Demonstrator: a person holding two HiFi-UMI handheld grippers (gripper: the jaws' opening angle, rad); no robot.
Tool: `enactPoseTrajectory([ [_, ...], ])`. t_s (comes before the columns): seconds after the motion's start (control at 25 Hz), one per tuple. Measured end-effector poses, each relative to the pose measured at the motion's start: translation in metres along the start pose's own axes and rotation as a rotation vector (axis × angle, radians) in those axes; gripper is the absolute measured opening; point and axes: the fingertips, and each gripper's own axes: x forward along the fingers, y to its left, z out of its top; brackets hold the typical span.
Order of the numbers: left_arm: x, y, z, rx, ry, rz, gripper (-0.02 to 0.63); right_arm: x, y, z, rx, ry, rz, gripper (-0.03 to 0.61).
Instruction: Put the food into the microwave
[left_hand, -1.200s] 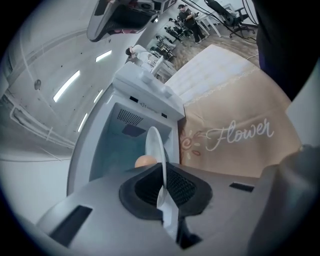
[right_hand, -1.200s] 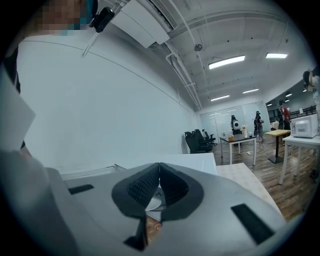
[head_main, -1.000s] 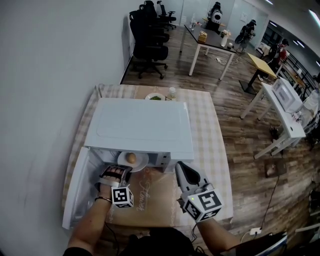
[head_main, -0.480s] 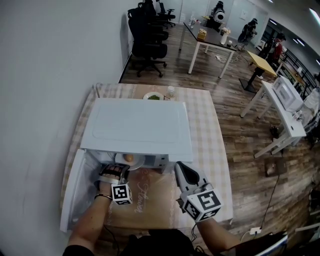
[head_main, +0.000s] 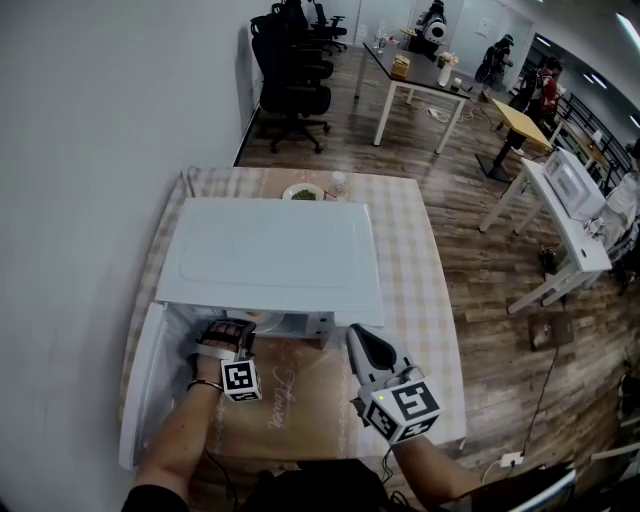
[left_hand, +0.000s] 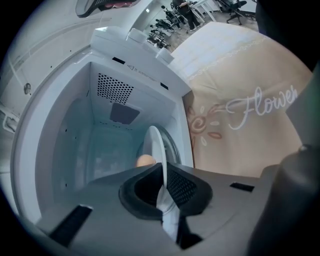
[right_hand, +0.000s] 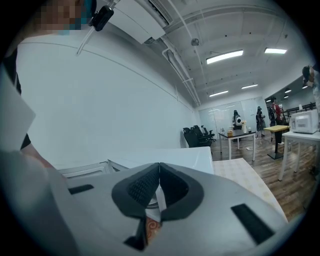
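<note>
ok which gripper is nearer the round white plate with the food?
Left. The left gripper is shut on the rim of the round white plate at the open white microwave; the right gripper is shut, off to its right.

The white microwave (head_main: 270, 262) sits mid-frame in my head view on the checked table (head_main: 420, 260), with its door (head_main: 140, 385) swung open toward the lower left. In my left gripper view its pale inside fills the left half of the frame. The white plate (left_hand: 159, 150) is partway through the opening, seen edge-on at centre, with its near rim pinched in my left tool (left_hand: 163, 175). The food (left_hand: 145, 161), a small round tan lump, rests on the plate just left of that rim.
</note>
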Motion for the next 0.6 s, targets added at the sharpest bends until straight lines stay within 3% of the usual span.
enactPoseTrajectory([
  [0.4,0.014,-0.008,-0.009,0.009,0.022,-0.062,0.044,0.003,0.000,-0.005,-0.005,0.005,-0.005,0.009],
  [0.6,0.015,-0.009,-0.012,-0.006,0.051,-0.166,0.065,0.002,0.000,-0.007,-0.001,0.005,-0.007,0.009],
])
